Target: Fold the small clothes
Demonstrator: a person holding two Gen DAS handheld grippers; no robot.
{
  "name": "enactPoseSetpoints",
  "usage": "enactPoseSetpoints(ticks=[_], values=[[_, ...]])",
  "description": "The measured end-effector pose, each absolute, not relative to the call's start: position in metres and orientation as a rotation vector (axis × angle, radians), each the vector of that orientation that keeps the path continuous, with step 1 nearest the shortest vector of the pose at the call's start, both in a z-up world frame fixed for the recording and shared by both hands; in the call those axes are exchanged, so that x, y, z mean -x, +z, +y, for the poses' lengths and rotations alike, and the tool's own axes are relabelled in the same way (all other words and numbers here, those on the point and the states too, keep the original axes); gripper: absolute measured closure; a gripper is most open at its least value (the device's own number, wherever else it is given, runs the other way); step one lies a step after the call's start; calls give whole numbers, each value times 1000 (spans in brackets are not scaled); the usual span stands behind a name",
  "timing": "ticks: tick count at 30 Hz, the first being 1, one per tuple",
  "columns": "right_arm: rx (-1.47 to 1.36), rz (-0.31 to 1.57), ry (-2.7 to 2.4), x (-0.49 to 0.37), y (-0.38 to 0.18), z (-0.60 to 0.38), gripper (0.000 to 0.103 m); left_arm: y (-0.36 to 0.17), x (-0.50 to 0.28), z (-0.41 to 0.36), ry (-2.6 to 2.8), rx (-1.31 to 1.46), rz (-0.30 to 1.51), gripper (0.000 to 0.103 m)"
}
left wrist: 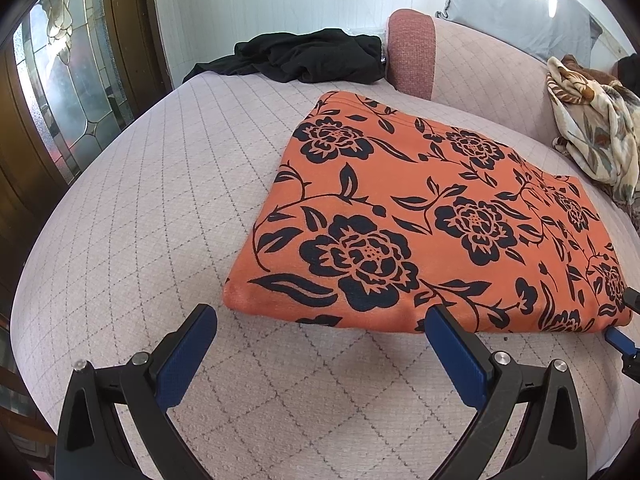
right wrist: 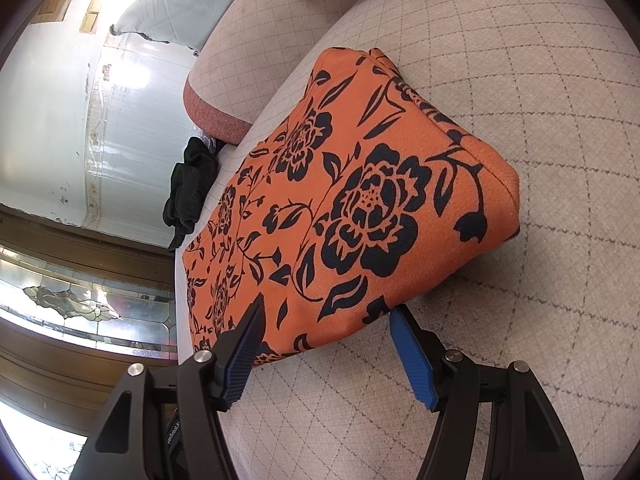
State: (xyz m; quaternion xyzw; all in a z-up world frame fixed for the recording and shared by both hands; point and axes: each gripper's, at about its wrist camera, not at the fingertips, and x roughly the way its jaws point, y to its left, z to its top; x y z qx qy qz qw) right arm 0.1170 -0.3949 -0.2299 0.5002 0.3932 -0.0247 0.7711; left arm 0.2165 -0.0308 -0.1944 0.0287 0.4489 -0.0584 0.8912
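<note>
Orange floral cloth [left wrist: 420, 216] folded, just ahead of open jaws.

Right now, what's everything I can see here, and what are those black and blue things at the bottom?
Folded cloth: one, orange with black flowers, flat on the sofa seat.
Black garment: one, crumpled at the seat's far end.
Floral blanket: one, cream and brown, bunched by the backrest.
Grey pillow: one, on top of the backrest.
Sofa: one, pale pink with grid stitching.
Glass door: one, brown frame, beside the sofa.
Left gripper: black with blue pads, jaws open, before the cloth's near edge.
Right gripper: same colours, jaws open astride the cloth's corner.
</note>
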Motion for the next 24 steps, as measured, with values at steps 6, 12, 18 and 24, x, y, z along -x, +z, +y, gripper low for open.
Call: enactPoseSetpoints(ticks=[6, 12, 18, 24], values=[[-1078, 860, -49, -120, -231, -393, 35, -194, -216, -32, -125, -58, 933, 0], [-1071, 869, -43, -125, -232, -394, 35, -194, -217, -32, -129, -58, 934, 0], [-1065, 879, -39, -127, -233, -393, 35, -195, -217, -33, -131, -58, 934, 0], [-1063, 883, -37, -129, -234, -391, 35, -195, -217, -34, -133, -58, 934, 0]])
